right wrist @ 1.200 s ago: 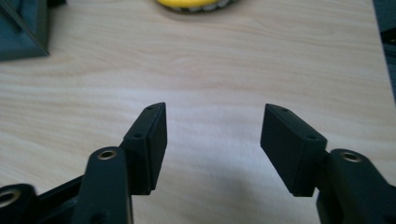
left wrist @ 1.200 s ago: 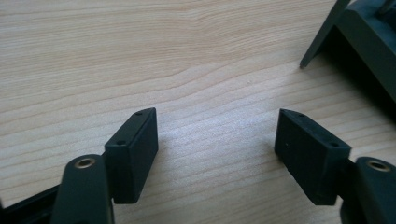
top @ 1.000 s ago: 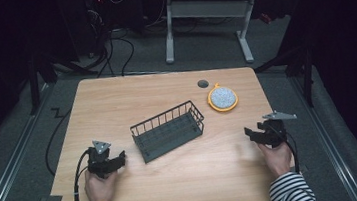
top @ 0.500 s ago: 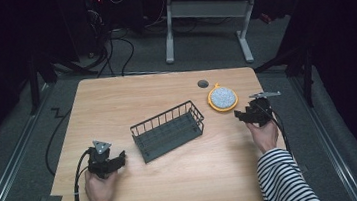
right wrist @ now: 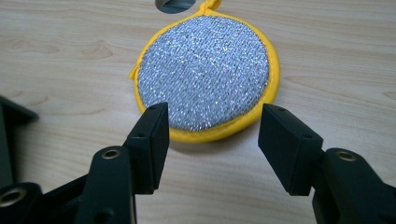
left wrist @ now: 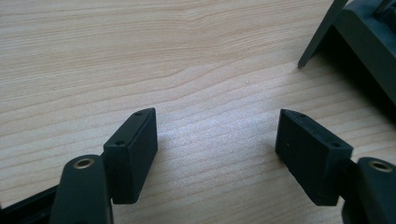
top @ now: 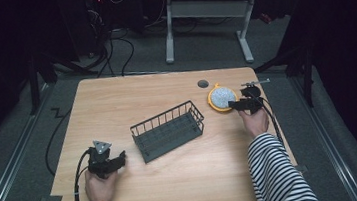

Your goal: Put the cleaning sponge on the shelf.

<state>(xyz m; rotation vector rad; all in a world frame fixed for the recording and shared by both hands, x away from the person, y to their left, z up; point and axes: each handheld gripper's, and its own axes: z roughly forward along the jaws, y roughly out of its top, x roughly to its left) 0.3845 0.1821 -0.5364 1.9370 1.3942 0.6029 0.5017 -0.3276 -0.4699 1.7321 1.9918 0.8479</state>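
Observation:
A round scouring pad (top: 222, 97) with a silver face and yellow rim lies flat near the table's far right. My right gripper (top: 232, 106) is at its near edge, open; in the right gripper view the pad (right wrist: 205, 74) lies just beyond the gripper (right wrist: 212, 135), its near rim level with the fingertips. A dark wire basket (top: 168, 130) stands in the middle of the table. My left gripper (top: 122, 158) rests at the near left, open over bare wood (left wrist: 215, 140), with the basket's corner (left wrist: 364, 42) at the upper right.
A round cable hole (top: 203, 84) is in the tabletop just behind the pad. The wooden table (top: 116, 102) has open surface on the left and front. Cables trail from both grippers. A desk frame (top: 207, 12) stands on the floor beyond.
My right gripper has moved forward and to the left, from the near right of the table up to the pad's near edge. The left gripper has stayed put.

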